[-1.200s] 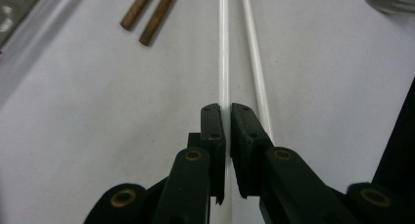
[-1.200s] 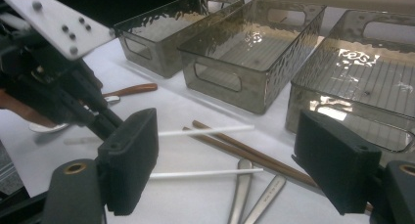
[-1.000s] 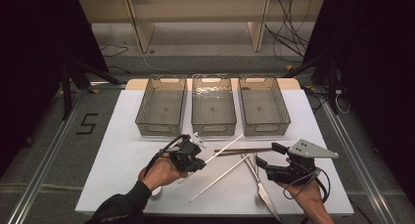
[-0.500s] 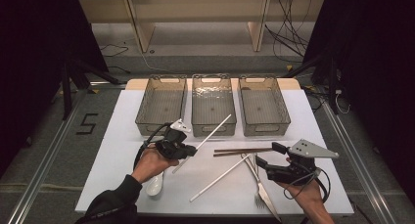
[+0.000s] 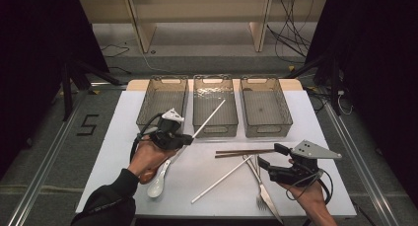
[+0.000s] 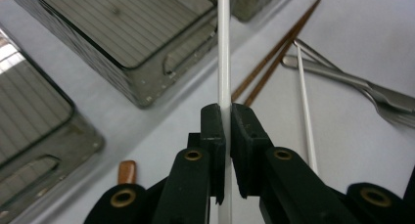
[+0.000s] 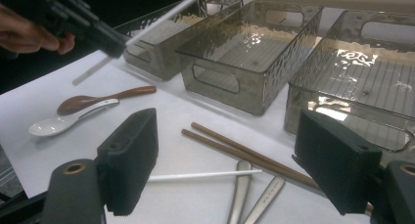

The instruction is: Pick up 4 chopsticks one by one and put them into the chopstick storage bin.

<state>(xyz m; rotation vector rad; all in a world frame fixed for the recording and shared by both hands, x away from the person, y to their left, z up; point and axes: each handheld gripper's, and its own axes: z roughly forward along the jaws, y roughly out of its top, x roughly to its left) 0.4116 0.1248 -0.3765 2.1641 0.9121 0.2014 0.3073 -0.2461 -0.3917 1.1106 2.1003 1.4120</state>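
My left gripper (image 5: 189, 139) (image 6: 224, 115) is shut on a thin white stick (image 5: 209, 118) (image 6: 223, 43), held above the table. The stick's far end reaches over the middle bin (image 5: 213, 77). The right gripper view shows that gripper (image 7: 110, 43) and its stick (image 7: 166, 12) at the upper left. My right gripper (image 5: 271, 156) (image 7: 232, 158) rests open near the table's front right, nothing between its jaws. A second white stick (image 5: 222, 179) (image 7: 205, 175) lies on the white table. Beside it are a pair of brown chopsticks (image 5: 246, 152) (image 7: 244, 153).
Three clear bins stand in a row at the back: left (image 5: 167, 78), middle and right (image 5: 270, 130). A fork and a knife (image 5: 261, 189) (image 6: 352, 82) lie by the right gripper. A white spoon (image 5: 157, 185) (image 7: 63, 122) and a brown spoon (image 7: 98, 100) lie under the left hand.
My left gripper has risen and moved away from the person toward the bins, carrying the white stick, whose tip now hangs over the middle bin. The right gripper has stayed put.
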